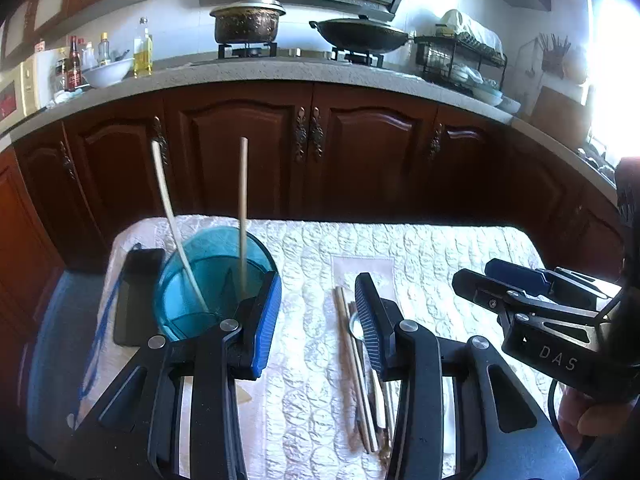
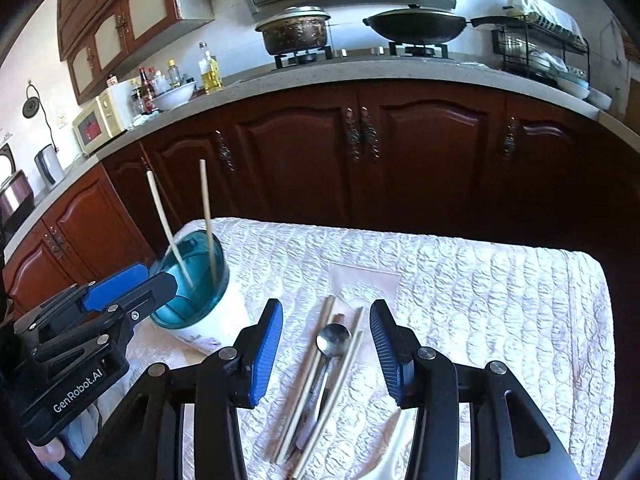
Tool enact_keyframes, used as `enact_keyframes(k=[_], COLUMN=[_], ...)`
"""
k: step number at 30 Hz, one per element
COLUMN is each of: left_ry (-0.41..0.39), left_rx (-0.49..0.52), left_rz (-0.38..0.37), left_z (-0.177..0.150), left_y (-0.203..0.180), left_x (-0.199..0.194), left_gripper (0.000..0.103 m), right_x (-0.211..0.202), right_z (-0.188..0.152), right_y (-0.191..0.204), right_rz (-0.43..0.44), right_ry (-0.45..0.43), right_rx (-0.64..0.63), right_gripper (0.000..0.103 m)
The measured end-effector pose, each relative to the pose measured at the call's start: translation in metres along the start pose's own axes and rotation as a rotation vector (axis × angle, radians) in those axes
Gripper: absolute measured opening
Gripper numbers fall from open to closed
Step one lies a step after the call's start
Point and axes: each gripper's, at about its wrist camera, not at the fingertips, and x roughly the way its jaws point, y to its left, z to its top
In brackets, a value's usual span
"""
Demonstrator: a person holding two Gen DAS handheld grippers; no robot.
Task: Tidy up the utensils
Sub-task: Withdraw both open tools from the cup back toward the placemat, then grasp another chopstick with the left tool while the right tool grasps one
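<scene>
A blue-rimmed utensil cup stands on the white quilted table cloth at the left, with two pale chopsticks upright in it; it also shows in the right wrist view. A pile of chopsticks and a metal spoon lies on the cloth. My left gripper is open and empty, its left finger beside the cup. My right gripper is open and empty, just above the pile, jaws on either side of the spoon.
A black phone with a blue cord lies left of the cup. Dark wooden cabinets face the table's far edge. The counter above holds a pot, a wok, bottles and a dish rack.
</scene>
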Motion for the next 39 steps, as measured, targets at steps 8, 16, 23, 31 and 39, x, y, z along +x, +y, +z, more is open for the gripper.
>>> enact_keyframes(k=[8,16,23,31,39], left_ry=[0.039,0.086,0.173,0.231,0.282], left_rx=[0.016,0.001,-0.029,-0.041,-0.023], left_rz=[-0.008,-0.003,0.011,0.017,0.001], left_z=[-0.008,-0.022,-0.042,-0.055,-0.064], left_y=[-0.009,-0.001,0.01,0.014,0.008], left_x=[0.014,0.028,0.046,0.063,0.083], left_gripper=[0.038,0.038,0.038,0.038,0.038], right_x=[0.007,0.036,0.105,0.151,0.139], right_z=[-0.009,-0.027,-0.053,-0.073,-0.092], right_y=[-0.015,-0.026,-0.029,-0.011,-0.067], right_rz=[-0.015,-0.019,-0.002,0.052,-0.078], right_ry=[0.038,0.128,0.299,0.386,0.363], right_rx=[0.024,0.038,0.056,0.019,0.122], right_gripper=[0.045,0.052,0.052,0.052,0.052])
